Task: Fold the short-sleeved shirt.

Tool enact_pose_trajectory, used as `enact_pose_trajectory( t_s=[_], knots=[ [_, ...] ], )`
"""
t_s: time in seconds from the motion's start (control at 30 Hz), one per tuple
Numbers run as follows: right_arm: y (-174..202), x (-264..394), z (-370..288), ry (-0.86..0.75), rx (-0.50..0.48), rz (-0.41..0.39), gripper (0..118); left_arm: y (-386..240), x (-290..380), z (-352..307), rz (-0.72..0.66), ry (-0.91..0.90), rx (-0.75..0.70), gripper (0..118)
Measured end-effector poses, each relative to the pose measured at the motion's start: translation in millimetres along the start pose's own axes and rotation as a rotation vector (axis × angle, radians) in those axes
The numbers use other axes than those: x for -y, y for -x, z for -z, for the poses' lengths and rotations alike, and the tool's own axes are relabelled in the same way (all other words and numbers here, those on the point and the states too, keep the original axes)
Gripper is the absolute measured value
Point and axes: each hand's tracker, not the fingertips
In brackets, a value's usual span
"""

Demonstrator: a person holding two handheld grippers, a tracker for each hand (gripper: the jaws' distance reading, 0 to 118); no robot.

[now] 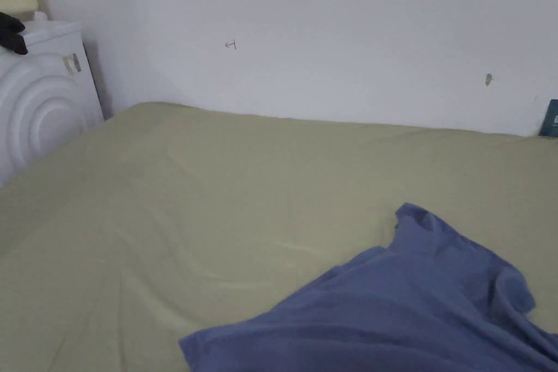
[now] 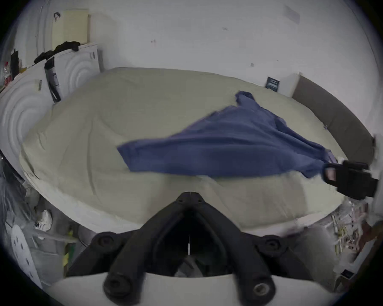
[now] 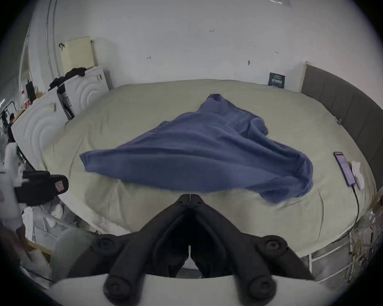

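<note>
The blue short-sleeved shirt (image 3: 199, 154) is soft knit, rumpled into a broad wedge, lying toward the near edge of the bed (image 3: 142, 103), whose olive sheet is smooth with faint creases. Left tool (image 2: 190, 193) and right tool (image 3: 189, 195) both have jaws closed together, empty. White walls (image 1: 338, 35) stand behind.

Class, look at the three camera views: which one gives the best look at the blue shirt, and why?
The right gripper view: the whole blue shirt lies near the middle, rumpled on the bed. The left gripper view shows it off to the right and blurred; the head view crops it at the lower right corner.
</note>
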Motion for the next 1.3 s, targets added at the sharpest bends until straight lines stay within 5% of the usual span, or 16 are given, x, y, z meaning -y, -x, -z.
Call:
enact_pose_trajectory(
  t_s=[0.1,0.23,0.27,0.3,0.6,0.7,0.73,0.77,0.8,0.9,0.93,0.97,1.0,1.03,1.17,1.3],
  knots=[
    [-13.6,-13.8,-0.8,-0.036,0.019,0.014,1,29.2,-25.4,30.3,-0.045,0.005,-0.092,1],
    [-36.8,-24.4,-0.3,-0.080,0.001,0.044,1,62.7,-37.9,75.7,-0.126,0.070,-0.204,51],
    [-40.4,-25.4,0.0,-0.089,0.004,0.044,1,68.9,-38.3,83.3,-0.136,0.080,-0.174,93],
    [-44.4,-27.1,1.1,-0.090,0.008,0.041,1,74.7,-36.8,88.7,-0.150,0.060,-0.131,118],
    [-56.7,-38.0,21.1,-0.073,-0.013,0.025,1,85.5,-49.3,156.0,-0.122,0.114,-0.162,111],
    [-60.6,-44.3,31.2,-0.055,-0.009,0.016,1,86.0,-51.3,162.4,-0.135,0.140,-0.188,74],
    [-63.5,-48.9,36.0,-0.047,-0.006,0.010,1,82.9,-48.1,154.1,-0.130,0.098,-0.182,54],
    [-68.8,-55.0,43.0,-0.039,-0.003,0.004,1,82.8,-48.9,148.9,-0.135,0.073,-0.162,14],
    [-74.5,-63.9,51.8,-0.034,0.003,-0.004,1,84.1,-49.9,146.7,-0.148,0.056,-0.124,0],
    [-99.3,-105.3,93.7,-0.065,0.061,-0.053,2,82.0,-45.4,146.6,-0.192,0.085,-0.067,0],
    [-109.8,-122.1,111.7,-0.070,0.045,-0.055,7,78.6,-42.9,146.5,-0.182,0.079,-0.082,0],
    [-119.7,-138.4,128.8,-0.069,0.011,-0.067,29,76.2,-41.0,146.1,-0.176,0.086,-0.082,0],
    [-131.0,-160.6,154.1,-0.031,-0.033,-0.100,77,76.2,-43.6,145.0,-0.163,0.086,-0.083,0],
    [-140.4,-181.9,180.7,0.022,-0.052,-0.132,99,75.6,-43.1,144.2,-0.160,0.087,-0.078,0],
    [-151.7,-239.5,275.7,0.157,-0.068,-0.310,100,75.4,-44.8,144.7,-0.167,0.090,-0.056,0],
    [-154.3,-276.4,358.9,0.253,-0.060,-0.242,100,74.5,-45.9,149.6,-0.143,0.099,-0.067,0]
  ],
)
